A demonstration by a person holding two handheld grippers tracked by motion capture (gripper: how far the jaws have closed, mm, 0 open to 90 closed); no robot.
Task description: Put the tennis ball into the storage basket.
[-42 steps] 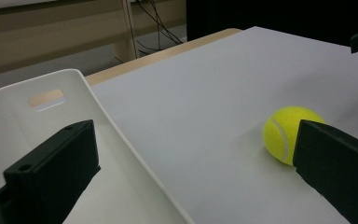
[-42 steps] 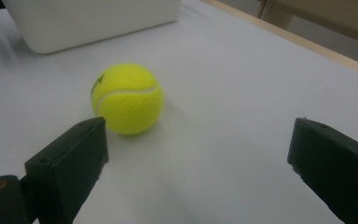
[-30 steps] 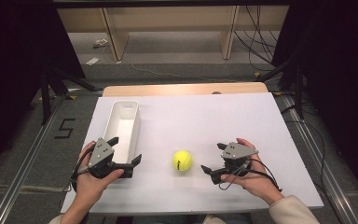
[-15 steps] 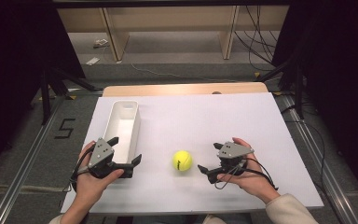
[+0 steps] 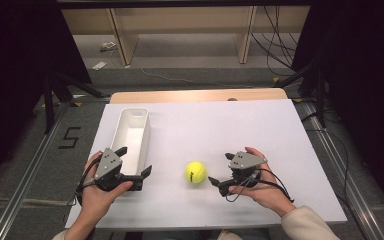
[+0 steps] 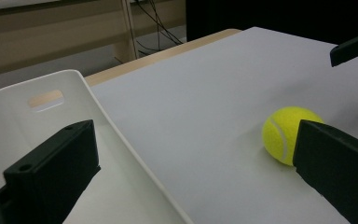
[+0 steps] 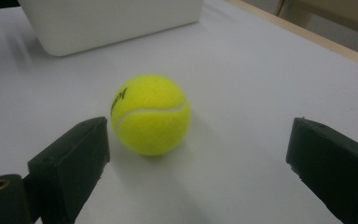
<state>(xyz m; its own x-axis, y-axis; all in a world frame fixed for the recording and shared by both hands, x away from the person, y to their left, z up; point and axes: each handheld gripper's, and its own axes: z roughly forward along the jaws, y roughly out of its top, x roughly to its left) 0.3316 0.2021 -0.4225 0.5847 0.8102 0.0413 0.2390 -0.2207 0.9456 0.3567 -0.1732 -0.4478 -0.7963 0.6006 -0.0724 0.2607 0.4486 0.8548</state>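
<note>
the big white rectangular table top carries a long white plastic bin at its left side. the left gripper rests at the near end of this bin, its jaws spread wide, nothing between them. the right gripper has its jaws also spread, just beside the fuzzy yellow tennis ball and not pinching it. the ball lies between both grippers; its black printed word is not readable.
</note>
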